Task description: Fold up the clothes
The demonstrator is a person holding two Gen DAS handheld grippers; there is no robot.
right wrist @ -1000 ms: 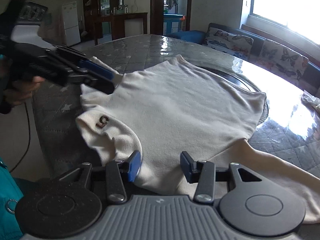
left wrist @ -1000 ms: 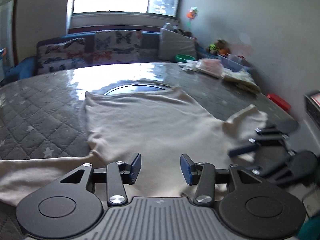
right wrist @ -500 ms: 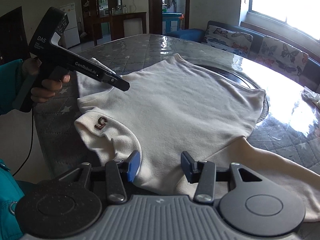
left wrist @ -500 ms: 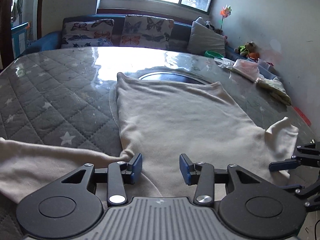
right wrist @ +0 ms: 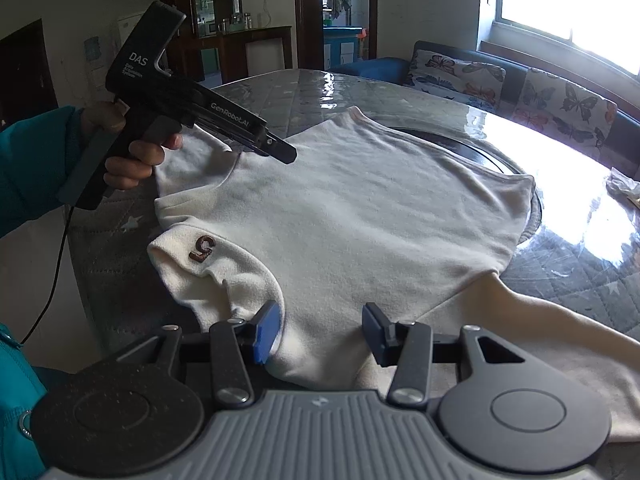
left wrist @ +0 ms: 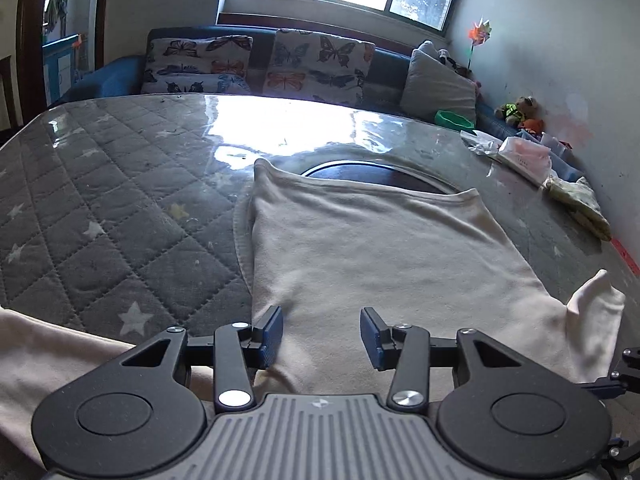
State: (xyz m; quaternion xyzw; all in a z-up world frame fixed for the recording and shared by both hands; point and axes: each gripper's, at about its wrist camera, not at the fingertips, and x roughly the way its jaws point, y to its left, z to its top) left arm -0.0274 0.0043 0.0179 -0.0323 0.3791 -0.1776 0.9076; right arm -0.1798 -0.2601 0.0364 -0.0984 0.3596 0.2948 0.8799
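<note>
A cream long-sleeved shirt [left wrist: 372, 248] lies spread flat on the grey quilted table [left wrist: 100, 208]. Its near-left shoulder is folded over and shows a brown "5" patch [right wrist: 203, 249]. My left gripper [left wrist: 322, 338] hovers open over the shirt's near edge, by the left armpit, with only cloth below the gap. In the right wrist view a hand in a teal sleeve holds the left gripper [right wrist: 285, 153] above the shirt's far shoulder. My right gripper [right wrist: 318, 334] stands open over the near edge beside the folded part. One sleeve [right wrist: 560, 332] trails right.
A dark round inset [left wrist: 380, 172] in the tabletop shows beyond the shirt's hem. Plastic bags and folded cloths [left wrist: 528, 156] lie at the table's far right. A sofa with butterfly cushions [left wrist: 256, 60] runs behind the table. A black cable [right wrist: 52, 280] hangs off the table edge.
The left gripper has swung rightward and come over the shirt's shoulder edge; its view now looks straight up the shirt's body. The right gripper and the shirt have not moved.
</note>
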